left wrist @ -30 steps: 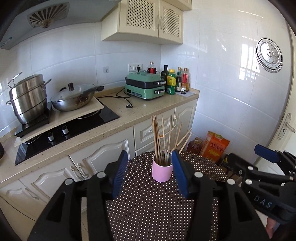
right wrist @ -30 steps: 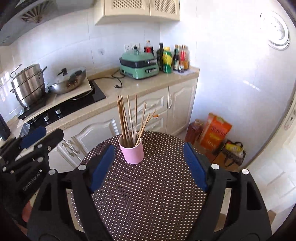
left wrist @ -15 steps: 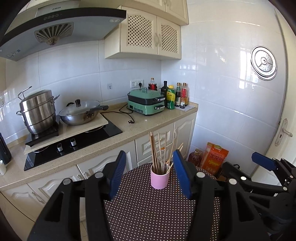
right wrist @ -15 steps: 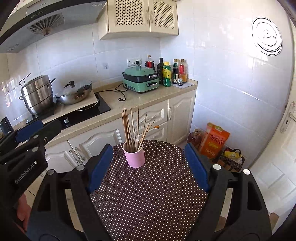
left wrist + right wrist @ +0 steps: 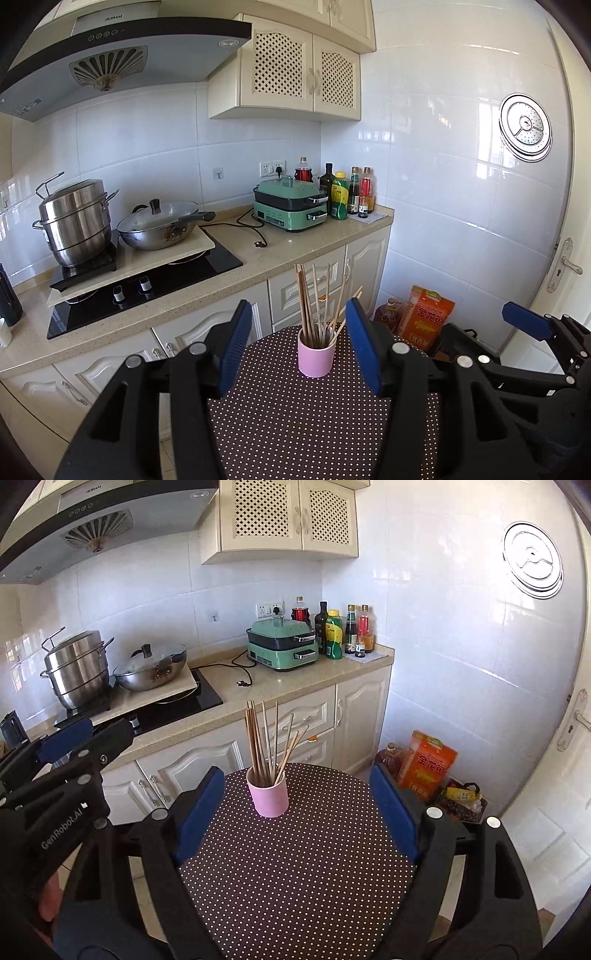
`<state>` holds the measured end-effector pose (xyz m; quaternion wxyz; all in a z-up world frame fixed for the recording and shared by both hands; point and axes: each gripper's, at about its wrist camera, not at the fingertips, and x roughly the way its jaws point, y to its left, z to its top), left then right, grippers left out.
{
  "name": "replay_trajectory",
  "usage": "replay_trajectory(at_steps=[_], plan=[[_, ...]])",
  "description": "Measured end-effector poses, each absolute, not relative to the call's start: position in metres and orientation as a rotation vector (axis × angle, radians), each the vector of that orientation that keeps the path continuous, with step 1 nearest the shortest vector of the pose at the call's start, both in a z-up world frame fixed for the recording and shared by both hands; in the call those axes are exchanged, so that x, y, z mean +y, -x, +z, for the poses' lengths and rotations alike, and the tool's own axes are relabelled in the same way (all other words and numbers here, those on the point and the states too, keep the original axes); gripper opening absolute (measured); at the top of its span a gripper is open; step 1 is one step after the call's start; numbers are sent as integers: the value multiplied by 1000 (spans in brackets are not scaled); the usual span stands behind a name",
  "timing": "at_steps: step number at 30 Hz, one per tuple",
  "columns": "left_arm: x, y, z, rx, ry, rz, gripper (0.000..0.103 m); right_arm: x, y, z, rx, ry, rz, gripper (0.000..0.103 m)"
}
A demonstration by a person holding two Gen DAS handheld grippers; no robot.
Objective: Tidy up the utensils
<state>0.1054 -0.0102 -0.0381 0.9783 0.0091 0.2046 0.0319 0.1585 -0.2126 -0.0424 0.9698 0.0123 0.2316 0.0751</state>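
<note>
"GenRobot.AI" — left claw [image 5: 64, 734], "ROBAM" — hood [image 5: 118, 51]

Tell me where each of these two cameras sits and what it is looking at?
Left wrist: on the left tool, facing the pink cup and kitchen counter; its open fingers and the right tool show.
Right wrist: on the right tool, same direction; its open fingers and the left tool show.
Shared: cup, chopsticks, dotted table.
</note>
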Motion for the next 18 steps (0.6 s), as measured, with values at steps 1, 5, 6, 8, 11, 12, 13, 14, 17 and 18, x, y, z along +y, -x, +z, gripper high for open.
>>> replay_trajectory(at_steps=[1,5,6,8,11,12,13,14,17,18], plan=[[-9,-105,-39,412,-18,64,53,-212,-158,-43,468,-26,153,80],[-7,-105,-40,413,-25,63,53,-210,-158,-42,470,-24,148,80],[-6,-105,-40,414,-26,61,53,-210,-157,-43,469,-24,146,80],[-5,-105,-40,415,-25,62,53,-210,-157,-43,470,-25,147,80],[-3,-105,-40,416,-25,65,53,-209,-156,-43,467,-28,150,80],[-3,-105,-40,417,-25,66,53,-209,-155,-43,468,-26,151,80],[-2,-105,-40,419,-23,65,53,-208,-155,-43,468,-26,151,80],[-2,-104,-39,419,-21,65,53,-208,-155,-43,468,-28,151,80],[-1,-103,-39,416,-20,66,53,-207,-155,-43,472,-33,153,80],[-1,-103,-39,416,-20,68,53,-207,-155,-43,473,-36,152,80]])
